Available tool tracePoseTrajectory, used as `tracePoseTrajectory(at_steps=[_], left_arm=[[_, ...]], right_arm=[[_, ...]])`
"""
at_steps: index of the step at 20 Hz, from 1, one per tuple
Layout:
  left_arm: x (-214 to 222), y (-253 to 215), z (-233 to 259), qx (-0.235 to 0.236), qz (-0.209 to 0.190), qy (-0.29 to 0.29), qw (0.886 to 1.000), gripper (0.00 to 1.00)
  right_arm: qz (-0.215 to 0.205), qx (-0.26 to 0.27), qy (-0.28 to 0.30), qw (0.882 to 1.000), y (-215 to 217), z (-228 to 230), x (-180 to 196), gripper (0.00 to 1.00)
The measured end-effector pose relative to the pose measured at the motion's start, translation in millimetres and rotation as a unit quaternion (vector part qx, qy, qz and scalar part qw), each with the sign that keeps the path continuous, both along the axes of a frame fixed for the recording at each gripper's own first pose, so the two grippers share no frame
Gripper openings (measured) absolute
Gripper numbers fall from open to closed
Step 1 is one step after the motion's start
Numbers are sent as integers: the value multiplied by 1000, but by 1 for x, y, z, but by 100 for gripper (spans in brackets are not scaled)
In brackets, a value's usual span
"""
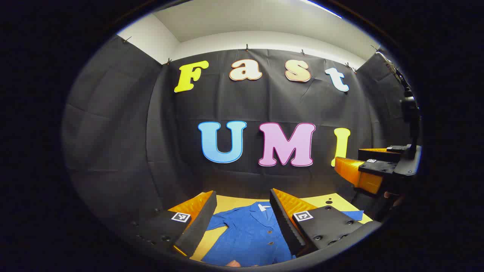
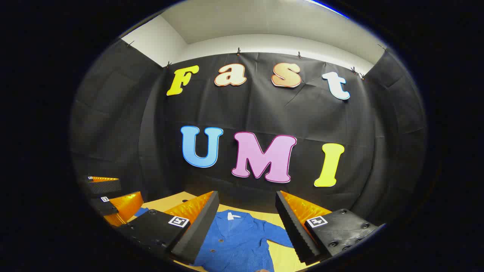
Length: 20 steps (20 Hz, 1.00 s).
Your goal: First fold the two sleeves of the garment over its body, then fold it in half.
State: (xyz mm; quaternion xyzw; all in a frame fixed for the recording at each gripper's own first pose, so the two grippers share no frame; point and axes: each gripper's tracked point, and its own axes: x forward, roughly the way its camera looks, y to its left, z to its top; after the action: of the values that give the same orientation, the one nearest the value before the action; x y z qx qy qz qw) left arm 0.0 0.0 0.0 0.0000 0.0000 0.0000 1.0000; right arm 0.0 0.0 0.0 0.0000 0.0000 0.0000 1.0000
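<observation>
A blue button-front garment lies flat on the yellow table, collar toward the back wall, sleeves spread out to the sides. My left gripper hangs open above it, with the garment's body showing between its fingers. To the right, the right gripper is held higher and stands open. In the right gripper view the same garment lies below my open right gripper, one sleeve reaching right. The left gripper is at the left edge, open. Neither gripper touches the cloth.
The black cloth wall closes the booth at the back and sides just behind the table. A dark stand or pole rises at the right edge of the left gripper view. Bare yellow tabletop shows beside the garment.
</observation>
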Motion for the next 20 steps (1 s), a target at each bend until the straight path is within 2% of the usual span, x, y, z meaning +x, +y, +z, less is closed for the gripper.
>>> tracePoseTrajectory(at_steps=[3, 8, 20], left_arm=[[15, -2, -4, -13, -20, 4, 1000, 81], [27, 9, -9, -10, -29, 1, 1000, 80], [27, 8, -1, 1, -47, -3, 999, 81]], right_arm=[[3, 10, -10, 1000, 7, 6, 2, 96], [-10, 1, -2, 1000, 12, 0, 6, 96], [-29, 2, -1, 1000, 11, 5, 2, 96]])
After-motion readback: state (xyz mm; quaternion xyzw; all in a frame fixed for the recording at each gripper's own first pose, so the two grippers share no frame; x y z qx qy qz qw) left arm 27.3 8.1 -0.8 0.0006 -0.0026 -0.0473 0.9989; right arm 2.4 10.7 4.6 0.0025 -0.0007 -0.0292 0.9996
